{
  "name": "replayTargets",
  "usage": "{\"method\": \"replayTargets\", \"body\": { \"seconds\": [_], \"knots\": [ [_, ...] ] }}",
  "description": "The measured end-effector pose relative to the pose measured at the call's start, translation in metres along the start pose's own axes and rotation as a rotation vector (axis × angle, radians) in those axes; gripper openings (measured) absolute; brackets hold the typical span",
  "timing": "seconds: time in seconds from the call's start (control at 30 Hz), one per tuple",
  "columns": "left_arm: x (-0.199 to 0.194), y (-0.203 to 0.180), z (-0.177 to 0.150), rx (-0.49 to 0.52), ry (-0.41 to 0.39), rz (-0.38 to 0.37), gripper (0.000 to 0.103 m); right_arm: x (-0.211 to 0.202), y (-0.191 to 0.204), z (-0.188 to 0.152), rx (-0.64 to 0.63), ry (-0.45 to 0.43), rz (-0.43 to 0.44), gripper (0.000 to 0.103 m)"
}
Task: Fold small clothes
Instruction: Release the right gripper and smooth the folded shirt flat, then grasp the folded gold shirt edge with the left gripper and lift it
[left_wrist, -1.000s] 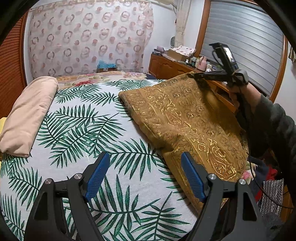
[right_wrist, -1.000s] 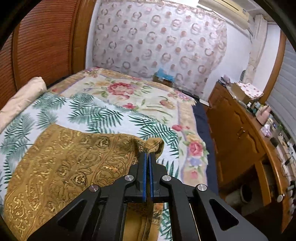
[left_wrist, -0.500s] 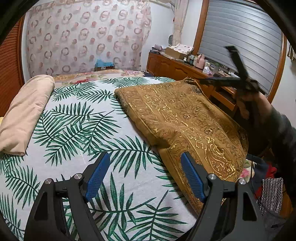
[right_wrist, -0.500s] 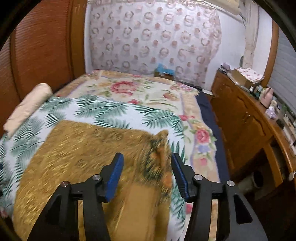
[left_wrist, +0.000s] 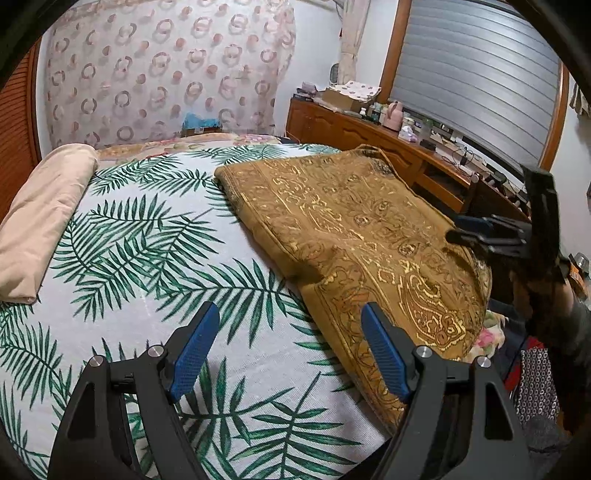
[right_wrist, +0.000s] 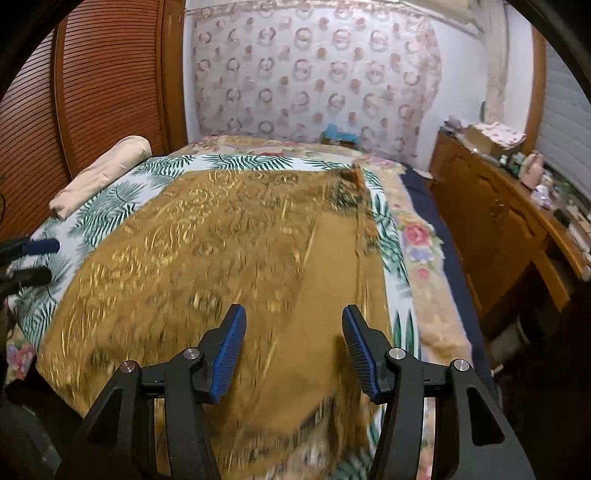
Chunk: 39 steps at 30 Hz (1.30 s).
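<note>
A brown cloth with a gold pattern (left_wrist: 351, 229) lies spread flat on the right half of the bed, its near end hanging over the bed's edge. My left gripper (left_wrist: 288, 343) stands open over the palm-leaf sheet (left_wrist: 147, 258), just left of the cloth's near edge, with nothing between its pads. My right gripper (right_wrist: 293, 343) is open above the near part of the cloth (right_wrist: 221, 251), and nothing is pinched in it. In the left wrist view the right gripper (left_wrist: 472, 232) hovers at the cloth's right side, held by a hand. The picture from the right wrist is blurred by motion.
A rolled beige blanket (left_wrist: 40, 221) lies along the bed's left side. A wooden dresser (left_wrist: 369, 129) with bottles and boxes runs along the right wall under a shuttered window. Loose clothes (left_wrist: 532, 369) are piled beside the bed at lower right. Patterned curtains hang behind the bed.
My right gripper opened, let go of the cloth's far corner and pulled back toward the near end. The corner dropped flat onto the bed. The left gripper stayed put.
</note>
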<state>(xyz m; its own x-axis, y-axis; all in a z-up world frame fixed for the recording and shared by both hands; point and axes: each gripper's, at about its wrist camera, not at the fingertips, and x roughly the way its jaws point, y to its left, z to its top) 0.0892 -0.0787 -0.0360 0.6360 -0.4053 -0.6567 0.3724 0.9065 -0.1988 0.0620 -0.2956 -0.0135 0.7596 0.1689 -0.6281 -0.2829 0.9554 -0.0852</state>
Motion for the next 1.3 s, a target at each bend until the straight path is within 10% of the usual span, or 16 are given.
{"method": "replayTargets", "body": {
  "seconds": [0.17, 0.4, 0.67, 0.8, 1.3],
  "knots": [
    [-0.001, -0.008, -0.009, -0.001, 0.0, -0.028, 0.077, -0.016, 0.008, -0.019, 0.01, 0.01, -0.004, 0.056],
    [0.0, -0.024, -0.022, -0.005, 0.023, -0.089, 0.048, -0.025, -0.004, -0.027, 0.128, -0.005, 0.011, 0.056],
    [0.011, -0.042, -0.032, -0.006, 0.086, -0.169, 0.047, -0.021, -0.011, -0.039, 0.177, 0.005, 0.022, 0.056],
    [0.009, -0.051, -0.032, 0.025, 0.094, -0.166, 0.007, -0.021, -0.012, -0.041, 0.177, 0.003, 0.023, 0.056],
    [-0.001, -0.055, -0.039, 0.027, 0.094, -0.171, 0.006, -0.022, -0.02, -0.048, 0.202, 0.033, -0.012, 0.056]
  ]
}}
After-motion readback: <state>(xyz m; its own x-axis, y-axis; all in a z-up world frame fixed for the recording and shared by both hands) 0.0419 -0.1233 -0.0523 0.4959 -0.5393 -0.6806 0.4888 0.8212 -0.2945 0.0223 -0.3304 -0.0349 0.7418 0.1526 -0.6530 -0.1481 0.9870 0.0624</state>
